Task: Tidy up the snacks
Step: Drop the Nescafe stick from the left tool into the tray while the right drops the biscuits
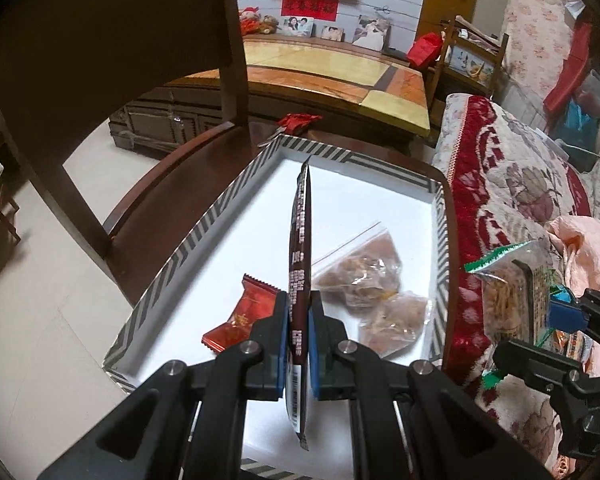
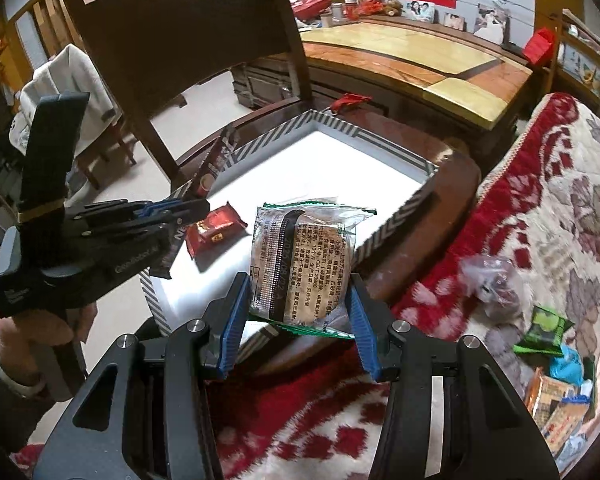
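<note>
Left wrist view: your striped box (image 1: 228, 196) at frame centre holds a red wrapper (image 1: 242, 318) and two clear bags (image 1: 374, 288). Your left gripper (image 1: 299, 320) pinches a brown packet (image 1: 299, 248) edge-on, long axis running up-frame; your right gripper (image 2: 298, 316) clamps a biscuit pack (image 2: 304, 264).

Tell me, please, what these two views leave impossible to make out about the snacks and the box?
- Brown sachet, left wrist view: seen edge-on in the left gripper, so its front is hidden.
- Clear bags, left wrist view: contents too indistinct to name.
- Box, right wrist view: its near part hidden behind the biscuit pack in the right gripper.
- Loose snacks, right wrist view: blurred, cut off at the edge.
</note>
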A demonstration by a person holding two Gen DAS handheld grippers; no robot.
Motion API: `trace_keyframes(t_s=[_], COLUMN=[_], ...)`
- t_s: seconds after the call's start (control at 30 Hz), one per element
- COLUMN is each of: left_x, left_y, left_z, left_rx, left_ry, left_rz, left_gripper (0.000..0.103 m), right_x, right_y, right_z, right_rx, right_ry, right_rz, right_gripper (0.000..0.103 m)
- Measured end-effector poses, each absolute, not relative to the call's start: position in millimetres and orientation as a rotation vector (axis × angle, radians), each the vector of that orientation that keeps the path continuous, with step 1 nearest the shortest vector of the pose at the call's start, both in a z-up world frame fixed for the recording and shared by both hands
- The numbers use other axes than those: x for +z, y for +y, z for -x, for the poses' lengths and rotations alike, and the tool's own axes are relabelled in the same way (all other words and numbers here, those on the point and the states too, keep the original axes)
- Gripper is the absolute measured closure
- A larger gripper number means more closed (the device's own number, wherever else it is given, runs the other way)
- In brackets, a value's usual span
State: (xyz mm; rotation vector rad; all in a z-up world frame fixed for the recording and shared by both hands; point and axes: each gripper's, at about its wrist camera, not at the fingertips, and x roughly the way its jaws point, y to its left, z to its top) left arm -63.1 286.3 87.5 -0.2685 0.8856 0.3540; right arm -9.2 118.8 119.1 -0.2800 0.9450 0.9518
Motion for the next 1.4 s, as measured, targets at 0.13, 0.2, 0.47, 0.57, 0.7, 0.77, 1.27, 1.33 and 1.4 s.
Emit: trace_keyframes(t_s=[0.13, 0.2, 0.47, 0.57, 0.7, 0.77, 1.27, 1.33, 1.4], left_x=[82, 80, 73, 71, 67, 66, 53, 53, 53], left_y=[291, 294, 299, 301, 302, 303, 309, 311, 311], left_z=[62, 61, 58, 57, 54, 53, 45, 44, 44], left_rx=[0.362, 0.365, 0.370, 0.373, 0.375, 0.376, 0.399, 0.405, 0.409], left_ry=[0.891, 0.897, 0.912, 0.917, 0.927, 0.932, 0.966, 0.967, 0.967], left_rz=[0.276, 0.281, 0.287, 0.291, 0.294, 0.294, 0.295, 0.300, 0.298], left_gripper=[0.093, 0.093, 0.093, 0.093, 0.093, 0.093, 0.093, 0.092, 0.092], right_x=[115, 113, 102, 100, 97, 95, 61, 62, 63], right_y=[130, 137, 153, 159, 168, 172, 207, 210, 209], right_z=[7, 6, 3, 1, -2, -4, -17, -19, -20], right_rx=[0.965, 0.973, 0.995, 1.001, 1.007, 1.010, 1.008, 1.002, 1.009], right_ry=[0.961, 0.971, 1.009, 1.018, 1.027, 1.037, 1.074, 1.061, 1.058], right_rz=[0.279, 0.277, 0.276, 0.277, 0.277, 0.275, 0.344, 0.358, 0.349], right_gripper=[0.056, 0.056, 0.056, 0.056, 0.056, 0.056, 0.056, 0.055, 0.054])
